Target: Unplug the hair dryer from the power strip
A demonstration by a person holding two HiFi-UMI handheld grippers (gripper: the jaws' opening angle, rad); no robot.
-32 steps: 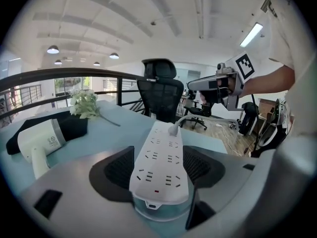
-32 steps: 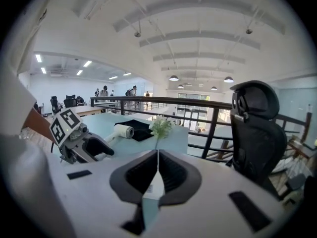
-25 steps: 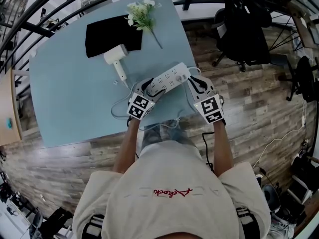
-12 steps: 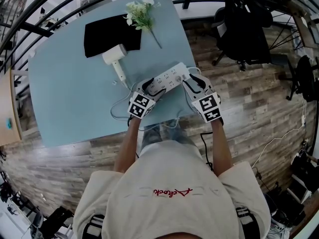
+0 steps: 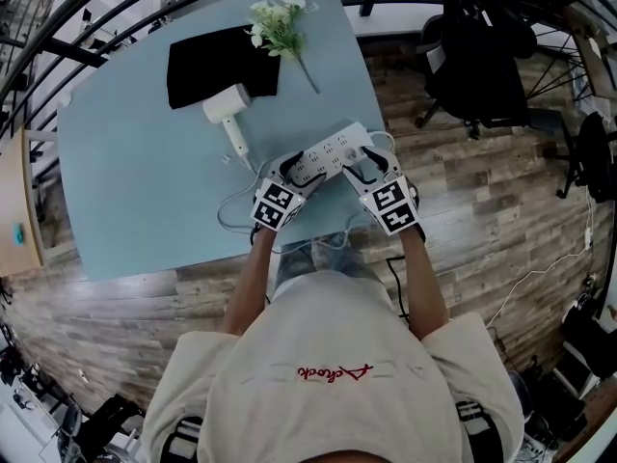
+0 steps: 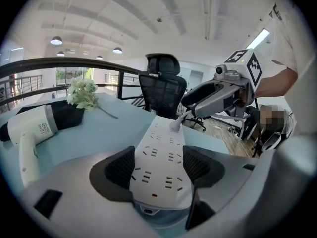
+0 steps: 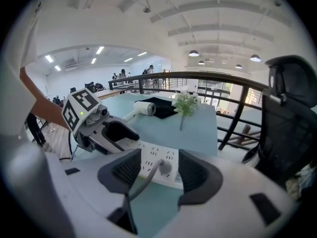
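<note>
- Pads (image 7: pixel 125 170) of your right gripper (image 7: pixel 161 168) stand wide apart, having just been opening. The plug (image 7: pixel 165 167) sits between them, untouched on either side.
- The plug is seated in the power strip (image 7: pixel 151 155), at the strip end nearest that gripper. Its cord (image 7: pixel 141 185) runs back from the strip under the jaws.
- Your left gripper (image 6: pixel 158 165) clamps the strip's other end, pads against both long sides. That's your anchor.
- Handling, my read: the plug is small, rigid, smooth plastic, prob. slippery, and its prongs likely hold w/ some friction.
- Take the plug body on its two sides, low, close to the strip face. Don't take the cord: it's soft and may strain at the neck.
- The strip looks light and would lift w/ the plug, so clamp it firmly w/ the left and pull straight out, no rocking.
- The hair dryer (image 5: pixel 227 109) lies on the table (image 5: pixel 125 201) beyond the strip, well apart from it. A black cloth (image 5: pixel 212 66) and flowers (image 5: pixel 275 22) lie farther past the strip.
</note>
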